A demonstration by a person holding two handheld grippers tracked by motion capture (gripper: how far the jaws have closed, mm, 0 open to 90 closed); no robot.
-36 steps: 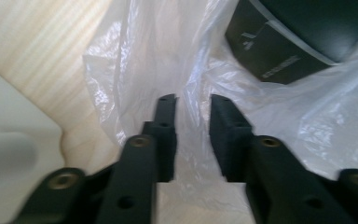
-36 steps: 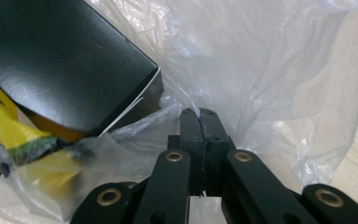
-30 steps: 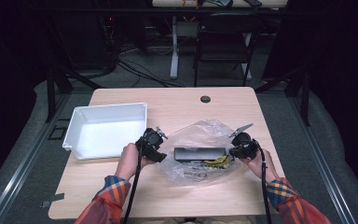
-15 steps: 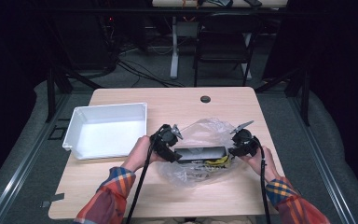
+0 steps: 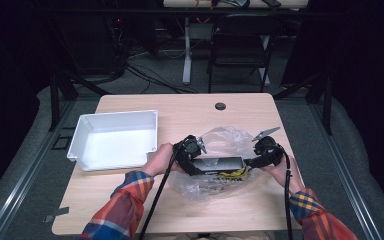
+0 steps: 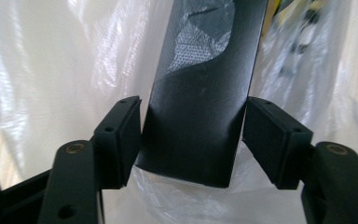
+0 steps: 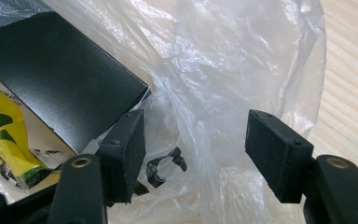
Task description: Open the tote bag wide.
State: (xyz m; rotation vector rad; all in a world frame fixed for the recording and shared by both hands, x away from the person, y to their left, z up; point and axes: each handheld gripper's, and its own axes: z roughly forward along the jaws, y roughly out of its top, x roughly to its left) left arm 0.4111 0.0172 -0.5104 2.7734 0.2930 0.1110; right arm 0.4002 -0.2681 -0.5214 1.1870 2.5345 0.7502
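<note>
A white tray (image 5: 114, 140) sits on the wooden table (image 5: 180, 107), well to the left of the left gripper (image 5: 192, 150) and apart from it. In the high view that gripper lies at the left end of a long black box (image 5: 219, 164), which rests inside a crumpled clear plastic bag (image 5: 225, 140). In the left gripper view the near end of the black box (image 6: 200, 107) stands between the 2 jaws; the left pad looks to be just at the box's edge and the right pad stands close beside the other edge, so the jaws are apart and not clamped. They have just been opening.

Past the box, a yellow printed packet (image 5: 234, 173) lies inside the bag just in front of the box, between the 2 grippers.

The right gripper (image 5: 267, 150) sits at the right end of the box, on the bag's right edge. In the right gripper view its 2 jaws are spread wide, having just been opening, with only loose bag film (image 7: 223, 74) between them. The box's corner (image 7: 65, 79) lies up and to the left of the left jaw, and the yellow packet (image 7: 4, 135) lies farther left, beside that jaw. Bare table shows to the right of the right jaw.
</note>
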